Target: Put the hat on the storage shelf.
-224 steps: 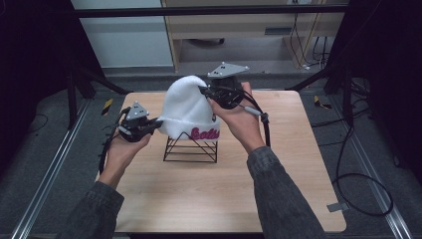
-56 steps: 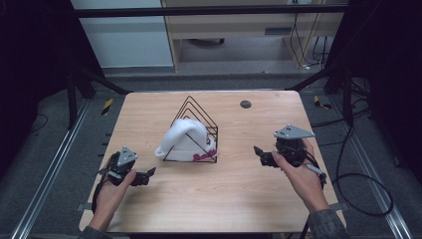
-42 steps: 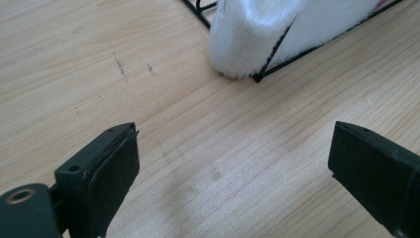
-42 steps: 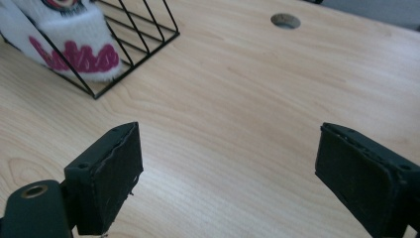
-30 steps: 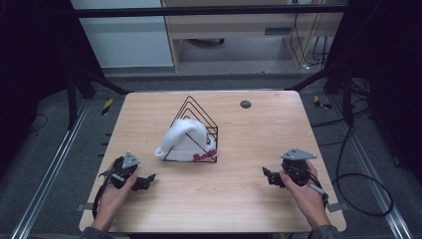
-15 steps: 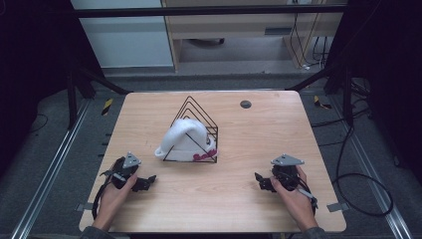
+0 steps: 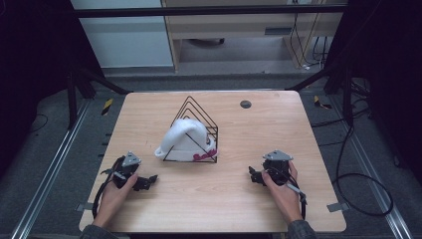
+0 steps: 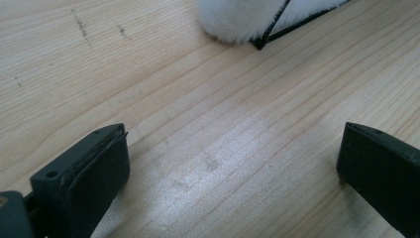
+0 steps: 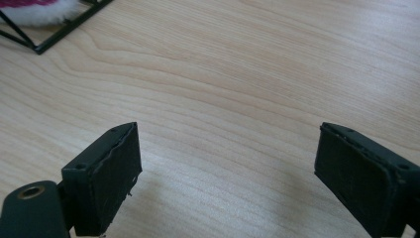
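A white fluffy hat (image 7: 183, 141) with a pink-lettered brim lies inside a black wire rack (image 7: 195, 110) at the middle of the wooden table (image 7: 259, 129). My left gripper (image 7: 147, 180) rests low on the table at the front left, jaws wide apart with nothing between them; its own view has the hat's edge (image 8: 247, 20) and a rack corner (image 8: 259, 43) ahead. My right gripper (image 7: 254, 176) sits at the front right, also open and empty, with the rack's base wire (image 9: 69, 30) and the hat's brim (image 9: 34, 11) at its view's top left.
A small dark round disc (image 7: 245, 104) lies on the table's far side. Bare wood (image 8: 213, 148) spans the gap between each gripper's jaws. Metal rails and cables (image 7: 358, 174) run on the floor around the table.
Earlier both grippers held the hat over the rack; now the hat rests in it. Both hands have drawn back to the front edge, the right one shifting slightly left in the last half second.
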Tool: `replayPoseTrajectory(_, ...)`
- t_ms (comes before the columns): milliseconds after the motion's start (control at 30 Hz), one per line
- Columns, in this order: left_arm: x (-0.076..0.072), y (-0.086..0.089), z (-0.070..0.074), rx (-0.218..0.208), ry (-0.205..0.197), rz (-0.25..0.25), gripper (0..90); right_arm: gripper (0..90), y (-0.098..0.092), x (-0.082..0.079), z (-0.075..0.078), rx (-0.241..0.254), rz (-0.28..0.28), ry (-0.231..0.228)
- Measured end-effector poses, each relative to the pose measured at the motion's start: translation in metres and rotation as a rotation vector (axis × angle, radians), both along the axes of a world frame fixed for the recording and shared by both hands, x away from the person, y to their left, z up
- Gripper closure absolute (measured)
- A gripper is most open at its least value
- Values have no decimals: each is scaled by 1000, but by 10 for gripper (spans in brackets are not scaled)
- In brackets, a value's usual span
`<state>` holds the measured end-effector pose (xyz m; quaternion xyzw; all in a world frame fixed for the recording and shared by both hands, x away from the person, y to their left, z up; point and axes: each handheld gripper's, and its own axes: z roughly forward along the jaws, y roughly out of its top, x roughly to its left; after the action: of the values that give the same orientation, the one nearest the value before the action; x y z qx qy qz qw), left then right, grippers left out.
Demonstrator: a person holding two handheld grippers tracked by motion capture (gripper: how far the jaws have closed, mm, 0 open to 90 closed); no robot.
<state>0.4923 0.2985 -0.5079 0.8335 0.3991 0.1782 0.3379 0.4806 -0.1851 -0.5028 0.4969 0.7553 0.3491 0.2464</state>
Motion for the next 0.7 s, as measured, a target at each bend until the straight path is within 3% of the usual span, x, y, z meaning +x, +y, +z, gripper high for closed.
replayPoseTrajectory(33,0,0,0,0,0,0,0,111,1,2,-2,21,-9,-1)
replayPoseTrajectory(167,0,0,0,0,1,-2,0,110,4,6,-7,30,-22,4)
replayPoseTrajectory(267,0,0,0,-3,2,0,0,93,5,8,-8,22,-23,58)
replayPoseTrajectory(300,0,0,0,-3,2,-1,0,90,6,9,-9,3,-22,52)
replayPoseTrajectory(433,0,0,0,-3,2,0,0,66,12,7,-9,5,-57,57)
replayPoseTrajectory(700,-1,-2,0,-5,1,16,0,41,21,7,-10,0,-72,65)
